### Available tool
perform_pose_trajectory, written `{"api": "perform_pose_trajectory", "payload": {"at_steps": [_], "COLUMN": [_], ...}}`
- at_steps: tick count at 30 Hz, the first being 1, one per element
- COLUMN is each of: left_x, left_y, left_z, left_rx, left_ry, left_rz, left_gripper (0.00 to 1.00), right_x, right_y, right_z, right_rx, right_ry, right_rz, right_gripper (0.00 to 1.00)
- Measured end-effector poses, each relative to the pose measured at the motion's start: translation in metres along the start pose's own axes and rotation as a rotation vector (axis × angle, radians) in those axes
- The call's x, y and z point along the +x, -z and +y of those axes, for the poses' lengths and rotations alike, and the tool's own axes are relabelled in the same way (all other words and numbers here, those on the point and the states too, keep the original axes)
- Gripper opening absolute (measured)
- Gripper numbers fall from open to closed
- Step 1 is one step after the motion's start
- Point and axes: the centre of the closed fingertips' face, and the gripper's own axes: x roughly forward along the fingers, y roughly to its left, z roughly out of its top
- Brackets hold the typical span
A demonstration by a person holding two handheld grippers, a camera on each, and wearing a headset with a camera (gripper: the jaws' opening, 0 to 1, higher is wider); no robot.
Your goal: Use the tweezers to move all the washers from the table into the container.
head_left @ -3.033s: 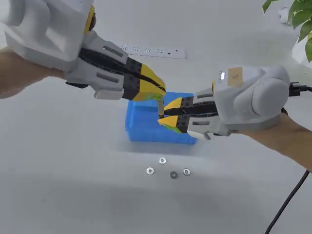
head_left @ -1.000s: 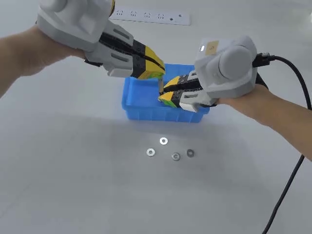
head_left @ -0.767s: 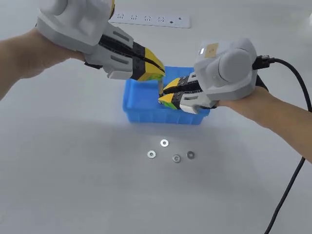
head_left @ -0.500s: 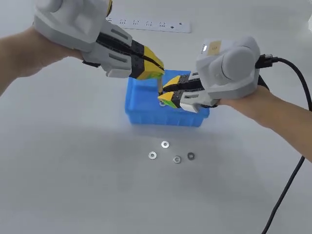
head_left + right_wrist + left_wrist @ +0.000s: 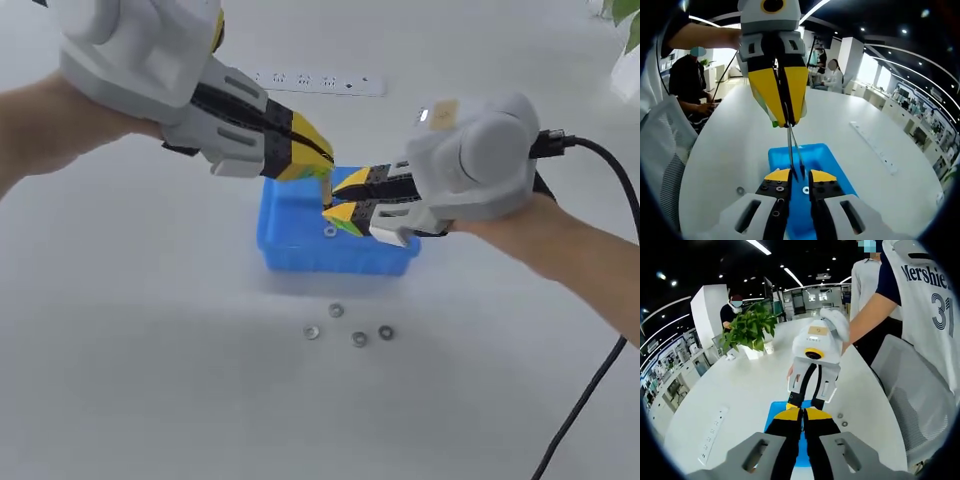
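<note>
Silver washers (image 5: 336, 311), four of them, lie on the table (image 5: 150, 380) just in front of the blue container (image 5: 300, 262). One washer (image 5: 330, 232) rests inside it. Above it the left gripper (image 5: 322, 162) pinches the tweezers (image 5: 790, 147) tight. The right gripper (image 5: 800, 175) is a little open, one jaw on each side of the tweezer legs. Next, I think: lower slowly onto one washer, then squeeze softly.
</note>
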Motion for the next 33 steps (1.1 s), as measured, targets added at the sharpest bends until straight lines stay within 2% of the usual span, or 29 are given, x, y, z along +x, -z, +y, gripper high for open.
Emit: {"api": "perform_pose_trajectory", "payload": {"at_steps": [4, 10, 14, 23, 29, 33], "left_x": [-0.007, -0.017, -0.021, -0.027, -0.028, -0.027], "left_y": [-0.009, -0.014, -0.012, -0.008, -0.004, 0.000], "left_z": [-0.008, -0.020, -0.026, -0.049, -0.062, -0.075], "left_rx": [0.014, 0.022, 0.029, 0.001, -0.019, -0.053], "left_ry": [0.005, 0.014, 0.027, 0.051, 0.064, 0.077], "left_rz": [-0.012, -0.018, -0.021, -0.032, -0.035, -0.040], "left_gripper": [0.05, 0.05, 0.05, 0.05, 0.05, 0.05], "right_x": [-0.006, -0.012, -0.015, -0.015, -0.012, -0.010], "right_y": [-0.010, -0.019, -0.023, -0.022, -0.016, -0.012], "right_z": [0.005, 0.020, 0.029, 0.054, 0.074, 0.088], "right_rx": [-0.001, -0.032, -0.045, -0.082, -0.089, -0.080], "right_ry": [0.006, -0.002, -0.011, -0.047, -0.100, -0.136], "right_rz": [-0.016, -0.019, -0.019, -0.007, -0.005, -0.009], "right_gripper": [0.14, 0.14, 0.14, 0.14, 0.14, 0.14]}}
